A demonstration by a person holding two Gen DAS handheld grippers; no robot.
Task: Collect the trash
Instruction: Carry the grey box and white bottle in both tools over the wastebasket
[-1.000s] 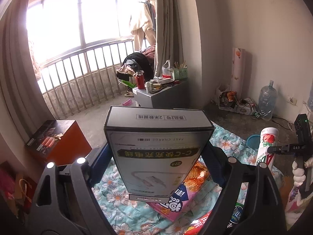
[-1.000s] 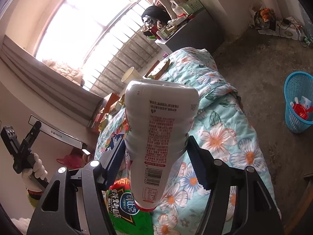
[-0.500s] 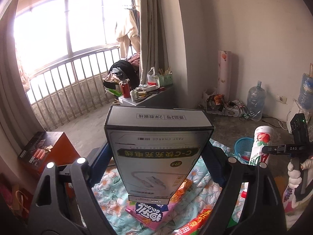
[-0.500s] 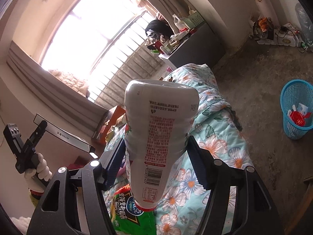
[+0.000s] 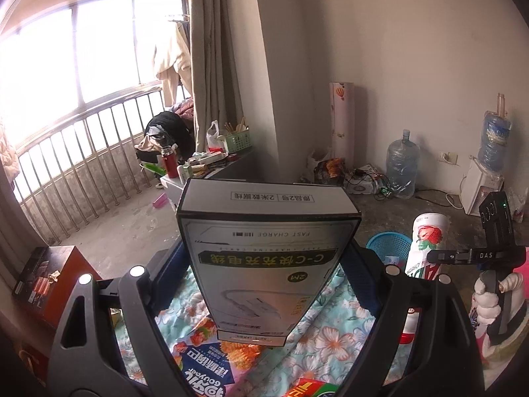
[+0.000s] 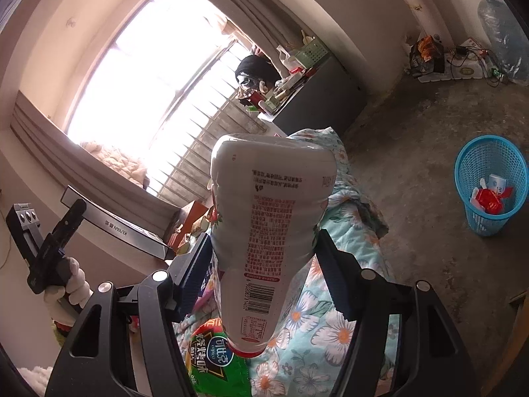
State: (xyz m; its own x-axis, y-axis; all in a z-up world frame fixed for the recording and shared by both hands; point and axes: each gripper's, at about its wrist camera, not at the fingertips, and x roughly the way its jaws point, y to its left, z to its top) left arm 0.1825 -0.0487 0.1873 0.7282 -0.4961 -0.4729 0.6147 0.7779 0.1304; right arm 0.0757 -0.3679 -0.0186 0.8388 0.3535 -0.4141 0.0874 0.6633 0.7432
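My left gripper (image 5: pixel 266 274) is shut on a grey and white charging-cable box (image 5: pixel 267 248), held up over the floral bed cover (image 5: pixel 334 330). The right gripper (image 6: pixel 263 248) is shut on a white drink bottle (image 6: pixel 267 205) with red print, its red cap end toward the camera. In the left wrist view that bottle (image 5: pixel 426 241) shows at the right, in a gloved hand's gripper. A blue mesh basket (image 6: pixel 489 182) stands on the floor right of the bed with a red wrapper and a white carton inside. It also shows behind the box as the basket (image 5: pixel 390 244).
Snack bags lie on the bed: a blue one (image 5: pixel 205 364) and a green one (image 6: pixel 215 360). A grey cabinet (image 5: pixel 205 168) with clutter stands by the railed window. Water jugs (image 5: pixel 401 165), cables and a dispenser line the far wall. A red-brown box (image 5: pixel 49 281) sits left.
Both grippers have moved sideways over the bed with their loads still held. The left wrist view has swung right, bringing the blue basket into sight behind the box.
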